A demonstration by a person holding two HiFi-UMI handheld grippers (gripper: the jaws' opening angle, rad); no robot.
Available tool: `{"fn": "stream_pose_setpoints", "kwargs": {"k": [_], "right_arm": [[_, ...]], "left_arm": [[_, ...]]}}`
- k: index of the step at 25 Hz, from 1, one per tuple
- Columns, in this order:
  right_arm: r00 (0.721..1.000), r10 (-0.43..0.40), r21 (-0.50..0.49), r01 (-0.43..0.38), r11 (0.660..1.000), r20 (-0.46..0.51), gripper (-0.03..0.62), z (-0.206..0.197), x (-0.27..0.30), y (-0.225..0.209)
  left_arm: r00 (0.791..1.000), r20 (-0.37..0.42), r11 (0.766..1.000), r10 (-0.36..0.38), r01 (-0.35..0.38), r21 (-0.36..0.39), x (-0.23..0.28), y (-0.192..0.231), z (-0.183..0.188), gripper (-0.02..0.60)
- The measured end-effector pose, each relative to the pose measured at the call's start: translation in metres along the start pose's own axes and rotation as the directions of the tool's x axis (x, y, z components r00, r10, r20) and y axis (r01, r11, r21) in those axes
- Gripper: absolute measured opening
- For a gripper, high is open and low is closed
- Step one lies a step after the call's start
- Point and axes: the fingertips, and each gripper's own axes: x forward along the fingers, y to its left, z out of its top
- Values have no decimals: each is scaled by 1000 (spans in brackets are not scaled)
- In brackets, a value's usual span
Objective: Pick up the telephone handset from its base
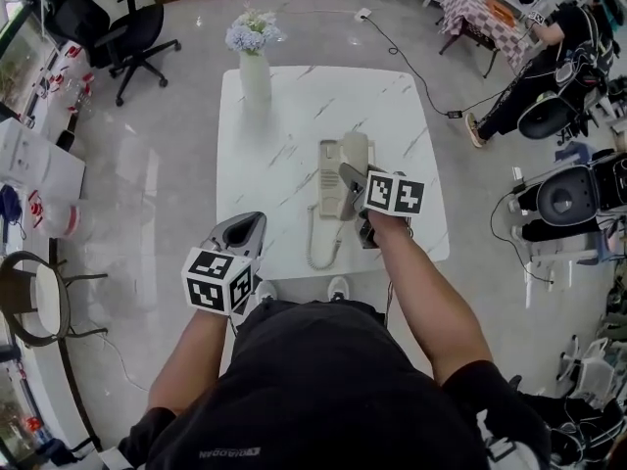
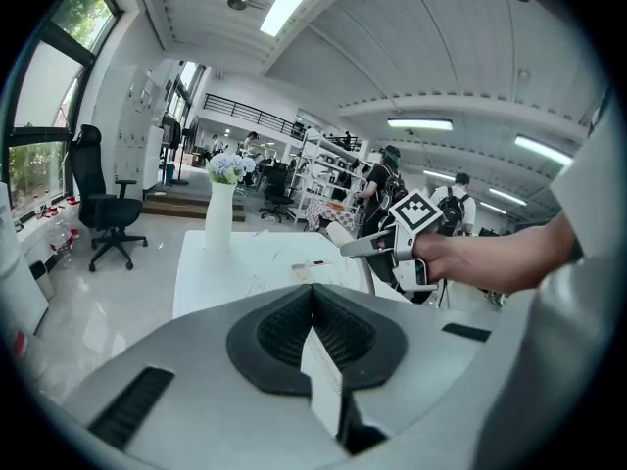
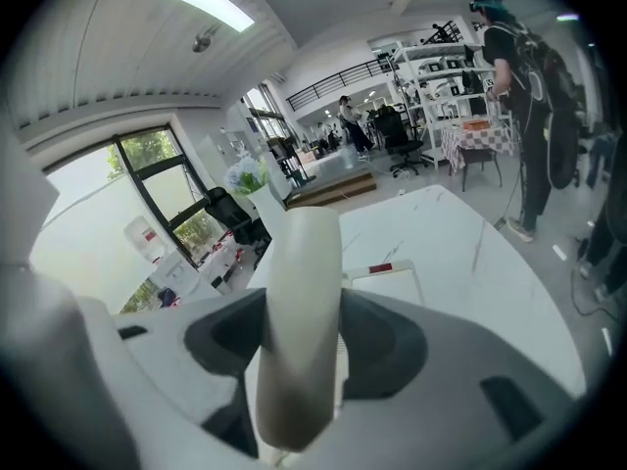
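On the white marble table [image 1: 294, 116] stands a cream telephone base [image 1: 329, 179], with its coiled cord [image 1: 319, 248] hanging over the front edge. My right gripper [image 1: 351, 176] is shut on the cream handset [image 1: 356, 151] over the base's right side. In the right gripper view the handset [image 3: 299, 302] runs upright between the jaws of the right gripper [image 3: 304, 311]. Beyond it lies the base [image 3: 397, 280]. The handset looks slightly raised. My left gripper [image 1: 247, 227] hovers at the table's front left corner. In its own view the left gripper [image 2: 313, 306] is shut and holds nothing.
A white vase of pale flowers [image 1: 254, 62] stands at the table's far left edge. A black office chair [image 1: 118, 27] is on the floor to the far left. A seated person [image 1: 549, 57] and equipment with cables fill the right side.
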Motion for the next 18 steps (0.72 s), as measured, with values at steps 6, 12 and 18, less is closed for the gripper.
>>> {"fn": "stream_pose_setpoints", "kwargs": {"k": [6, 12, 18], "right_arm": [[993, 71, -24, -69, 997, 99, 224, 13, -52, 16], [960, 138, -46, -131, 990, 244, 224, 25, -104, 28], [937, 159, -119, -128, 985, 310, 224, 30, -137, 31]], "left_arm": [[999, -2, 999, -35, 35, 41, 9, -25, 8, 2], [998, -10, 996, -56, 57, 73, 16, -42, 11, 2], [998, 12, 994, -62, 61, 92, 14, -48, 25, 2]]}}
